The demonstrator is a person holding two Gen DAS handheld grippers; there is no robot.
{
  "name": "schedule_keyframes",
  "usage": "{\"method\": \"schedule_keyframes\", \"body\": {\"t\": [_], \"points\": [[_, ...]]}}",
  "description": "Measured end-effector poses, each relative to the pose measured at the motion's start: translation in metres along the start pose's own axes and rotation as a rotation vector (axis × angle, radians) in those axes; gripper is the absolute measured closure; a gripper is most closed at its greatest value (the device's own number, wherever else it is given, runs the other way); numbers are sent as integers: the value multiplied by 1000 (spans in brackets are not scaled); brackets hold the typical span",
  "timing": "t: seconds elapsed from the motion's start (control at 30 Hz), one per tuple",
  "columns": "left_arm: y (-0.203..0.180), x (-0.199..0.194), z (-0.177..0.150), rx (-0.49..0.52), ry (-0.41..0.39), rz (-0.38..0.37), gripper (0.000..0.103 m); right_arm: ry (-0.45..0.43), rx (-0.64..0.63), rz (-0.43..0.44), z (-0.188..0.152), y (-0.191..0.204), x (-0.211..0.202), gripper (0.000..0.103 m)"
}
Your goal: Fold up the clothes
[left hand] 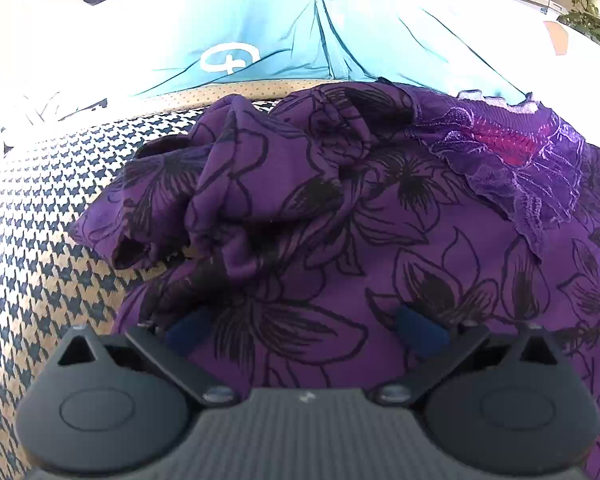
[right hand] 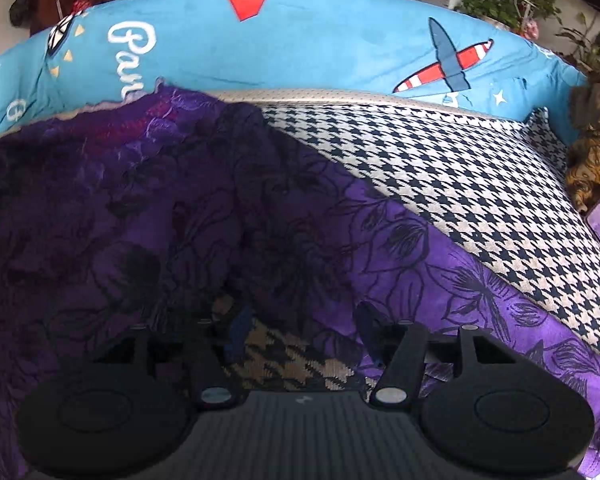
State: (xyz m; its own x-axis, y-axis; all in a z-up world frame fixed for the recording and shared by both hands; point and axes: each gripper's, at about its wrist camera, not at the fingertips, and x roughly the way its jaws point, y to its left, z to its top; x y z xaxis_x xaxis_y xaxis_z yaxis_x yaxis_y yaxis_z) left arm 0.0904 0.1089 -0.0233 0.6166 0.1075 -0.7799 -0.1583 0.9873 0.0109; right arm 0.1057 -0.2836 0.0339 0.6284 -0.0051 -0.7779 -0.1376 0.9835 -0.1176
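Now both hand-held grippers, left (left hand: 304, 330) and right (right hand: 300, 332), spread wide over purple floral garment (left hand: 380, 208).

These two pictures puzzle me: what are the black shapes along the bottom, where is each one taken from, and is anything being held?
There is no robot arm here. A person holds a two-finger gripper in each hand, and a wide-angle camera on each gripper looks forward along its fingers. The black shapes are the grippers' own bodies.

The left wrist picture shows the left gripper over a purple flowered garment with a lace neckline. The garment lies crumpled on a houndstooth cover, with a blue blanket behind.

The right wrist picture shows the right gripper at the same garment's edge, where the cover shows through.

Both grippers' jaws stand apart and neither looks clamped on cloth, so nothing seems to be held at this moment.
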Motion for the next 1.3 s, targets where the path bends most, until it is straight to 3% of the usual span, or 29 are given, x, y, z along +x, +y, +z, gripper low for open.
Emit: {"method": "schedule_keyframes", "body": {"t": [0.17, 0.2, 0.3, 0.4, 0.53, 0.77, 0.87, 0.97, 1.17, 1.3], "points": [[4, -3, 1, -22, 1, -16, 0, 15, -107, -72, -4, 18, 16, 44], [4, -4, 1, -25, 0, -19, 0, 8, -116, -81, -5, 20, 17, 49], [7, -8, 1, -33, -7, -27, 0, 8, -69, -93, -3, 16, 19, 79], [10, -13, 2, -40, -18, -35, 0, 0, -2, -145, 1, 9, 19, 96], [19, -19, 1, -40, -29, -20, 0, -22, 117, -241, 7, -8, 17, 98], [37, -16, -7, -32, 8, 22, 0, 51, 207, -434, 6, -34, 24, 98], [48, -16, -11, -43, 16, 46, 0, 22, 330, -314, 1, -50, 7, 98], [57, -14, -15, -64, 29, 66, 0, -10, 316, -235, -2, -42, -8, 94], [65, -23, -20, -92, 28, 41, 0, -20, 301, 19, -9, -15, -25, 91], [60, -27, -21, -69, 13, 39, 0, -36, 311, 172, -10, -4, -29, 78]]}}
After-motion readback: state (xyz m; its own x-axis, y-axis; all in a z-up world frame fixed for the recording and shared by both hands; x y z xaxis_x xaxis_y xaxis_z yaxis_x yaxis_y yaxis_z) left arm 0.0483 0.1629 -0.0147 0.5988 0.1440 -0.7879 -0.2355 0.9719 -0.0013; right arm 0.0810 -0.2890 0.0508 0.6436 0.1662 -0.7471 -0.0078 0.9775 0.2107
